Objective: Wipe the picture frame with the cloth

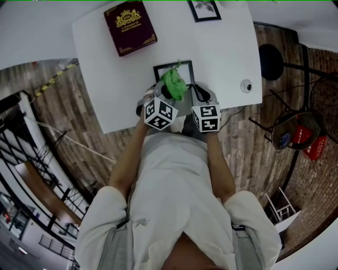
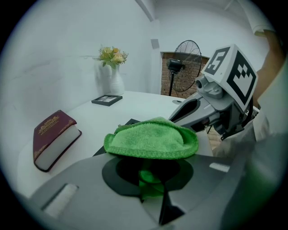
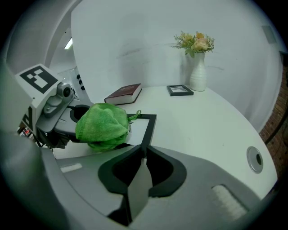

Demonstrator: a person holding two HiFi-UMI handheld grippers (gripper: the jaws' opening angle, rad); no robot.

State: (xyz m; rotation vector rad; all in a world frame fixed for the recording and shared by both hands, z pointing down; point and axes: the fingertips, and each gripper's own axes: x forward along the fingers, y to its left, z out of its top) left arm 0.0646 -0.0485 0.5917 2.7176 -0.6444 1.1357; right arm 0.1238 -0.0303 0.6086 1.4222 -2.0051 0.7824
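A black picture frame (image 1: 182, 67) lies on the white table (image 1: 116, 79) just ahead of me. My left gripper (image 2: 153, 170) is shut on a green cloth (image 2: 150, 139), which hangs bunched over the frame's near left part (image 3: 101, 126). My right gripper (image 3: 144, 150) is shut on the frame's right border (image 3: 150, 123), whose black edge runs in between the jaws. In the head view the cloth (image 1: 174, 84) sits between the two marker cubes, with the left gripper (image 1: 162, 96) and the right gripper (image 1: 199, 95) close on either side. The cloth hides most of the frame in the left gripper view.
A maroon book (image 1: 129, 20) lies at the table's far left. A second small frame (image 1: 204, 9) and a white vase of flowers (image 3: 197, 67) stand at the far edge. A round socket (image 1: 246, 85) sits near the right edge. A fan (image 2: 184, 54) stands beyond the table.
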